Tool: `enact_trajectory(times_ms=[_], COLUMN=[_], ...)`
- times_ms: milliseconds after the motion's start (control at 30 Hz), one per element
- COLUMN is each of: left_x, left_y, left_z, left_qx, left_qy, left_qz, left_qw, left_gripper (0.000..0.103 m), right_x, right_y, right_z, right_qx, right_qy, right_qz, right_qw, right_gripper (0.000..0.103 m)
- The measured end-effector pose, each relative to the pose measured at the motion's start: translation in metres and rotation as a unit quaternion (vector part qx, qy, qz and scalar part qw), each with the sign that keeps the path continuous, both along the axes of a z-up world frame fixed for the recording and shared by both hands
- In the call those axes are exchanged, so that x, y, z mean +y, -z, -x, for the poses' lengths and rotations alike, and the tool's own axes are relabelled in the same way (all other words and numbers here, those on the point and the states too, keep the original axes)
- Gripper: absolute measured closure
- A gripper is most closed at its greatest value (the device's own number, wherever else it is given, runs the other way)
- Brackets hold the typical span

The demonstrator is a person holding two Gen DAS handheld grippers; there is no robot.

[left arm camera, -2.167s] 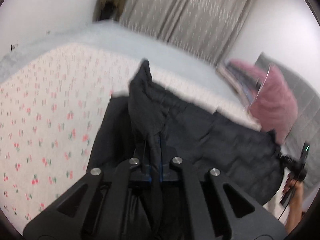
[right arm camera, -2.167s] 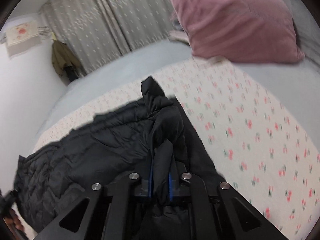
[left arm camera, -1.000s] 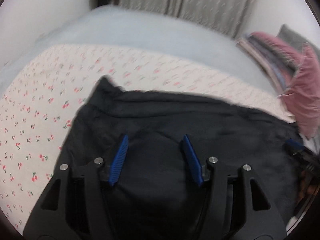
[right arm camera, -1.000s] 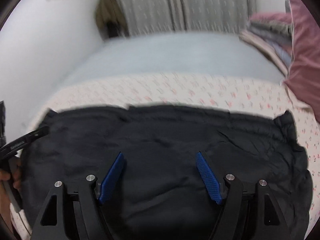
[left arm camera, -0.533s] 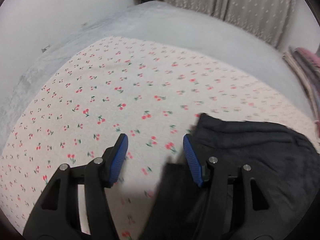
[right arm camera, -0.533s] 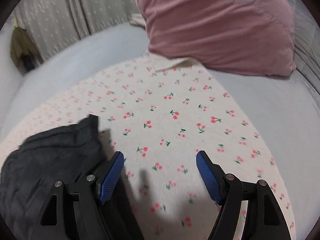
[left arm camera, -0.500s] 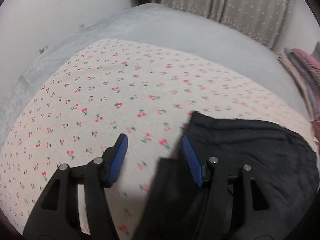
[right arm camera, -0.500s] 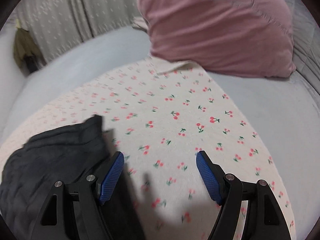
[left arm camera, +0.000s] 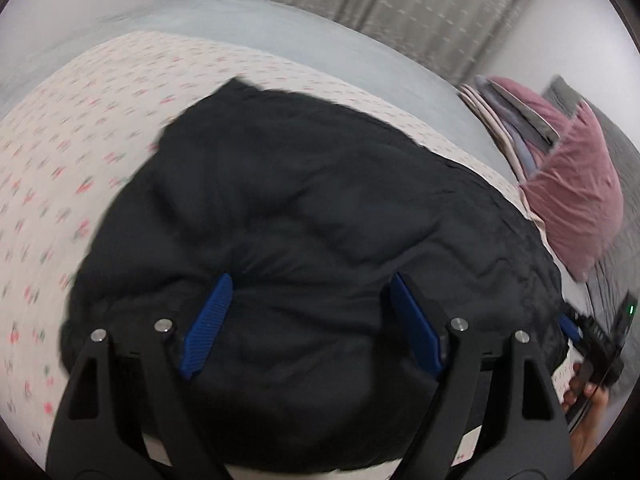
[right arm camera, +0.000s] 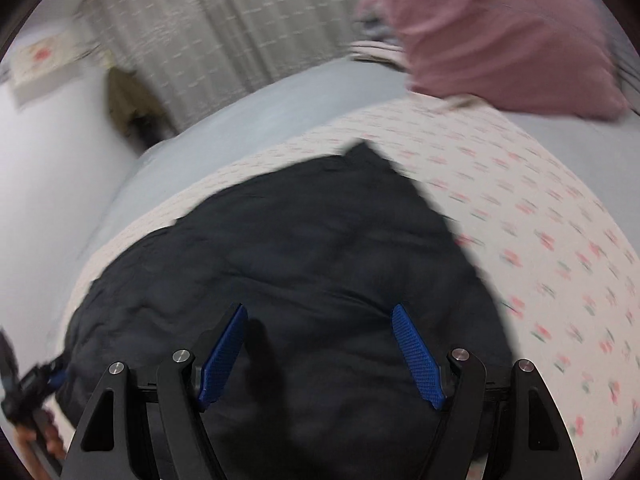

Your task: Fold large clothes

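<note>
- Lying across the white bedsheet printed with small red cherries (left arm camera: 60,152), the black quilted padded jacket (left arm camera: 320,208) is folded into a broad, puffy slab that fills the middle of both wrist views.
- Hovering over the near part of that jacket, the left gripper (left arm camera: 310,320) has its blue ribbed pads (left arm camera: 206,322) spread wide; the jaws have just been opening further, and nothing is pinched between them, only the jacket's surface seen below.
- Hanging above the jacket's other end, the right gripper (right arm camera: 320,354) holds its blue pads (right arm camera: 418,356) far apart too, gripping nothing; a finger's shadow falls on the dark fabric beneath.
- One pointed corner of the jacket (right arm camera: 362,152) reaches toward the far side of the cherry sheet.
- A dusty-pink velvet cushion (left arm camera: 576,196) leans at the head of the bed, beside a stack of folded fabrics (left arm camera: 516,120).
- Beyond the sheet lies a pale grey-blue bed cover (right arm camera: 280,108), and behind it hang grey patterned curtains (right arm camera: 224,20).
- Both views are blurred by motion.
</note>
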State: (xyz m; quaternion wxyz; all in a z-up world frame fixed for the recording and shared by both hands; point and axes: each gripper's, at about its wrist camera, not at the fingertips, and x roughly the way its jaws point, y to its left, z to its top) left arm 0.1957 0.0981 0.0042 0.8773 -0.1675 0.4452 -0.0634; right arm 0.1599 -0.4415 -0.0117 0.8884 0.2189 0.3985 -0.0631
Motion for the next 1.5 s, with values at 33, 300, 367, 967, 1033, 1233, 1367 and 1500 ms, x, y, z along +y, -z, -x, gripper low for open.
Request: enact_trajectory(times_ms=[33, 300, 367, 967, 1033, 1233, 1367, 1500], left_x=[0.007, 0.042, 0.046, 0.036, 0.031, 0.016, 0.011, 0.012], left_y=[-0.002, -0.015, -0.006, 0.054, 0.056, 0.050, 0.049, 0.049], left_z=[0.007, 0.072, 0.077, 0.068, 0.062, 0.040, 0.027, 0.020], left_qx=[0.004, -0.009, 0.031, 0.036, 0.028, -0.007, -0.025, -0.042], left_qy=[-0.009, -0.055, -0.071, -0.110, -0.122, -0.139, -0.153, -0.163], left_qz=[0.010, 0.099, 0.096, 0.305, 0.306, 0.278, 0.261, 0.226], left_qw=[0.9999, 0.9935, 0.9923, 0.9453, 0.9438, 0.9504, 0.9528, 0.9595], left_gripper=[0.022, 0.015, 0.015, 0.015, 0.015, 0.015, 0.019, 0.039], right_x=[-0.006, -0.027, -0.019, 0.059, 0.065, 0.074, 0.075, 0.074], right_y=[0.003, -0.020, -0.025, -0.018, -0.017, -0.013, -0.013, -0.013], right_z=[0.007, 0.058, 0.060, 0.050, 0.049, 0.046, 0.045, 0.046], right_qx=[0.010, 0.004, 0.005, 0.017, 0.020, 0.025, 0.026, 0.026], right_qy=[0.017, 0.081, 0.072, 0.003, -0.004, -0.014, -0.013, -0.012], right_qz=[0.007, -0.043, -0.036, 0.028, 0.032, 0.036, 0.034, 0.035], right_qw=[1.000, 0.996, 0.997, 0.999, 0.999, 0.999, 0.999, 0.999], right_gripper=[0.027, 0.027, 0.026, 0.026, 0.026, 0.026, 0.026, 0.026])
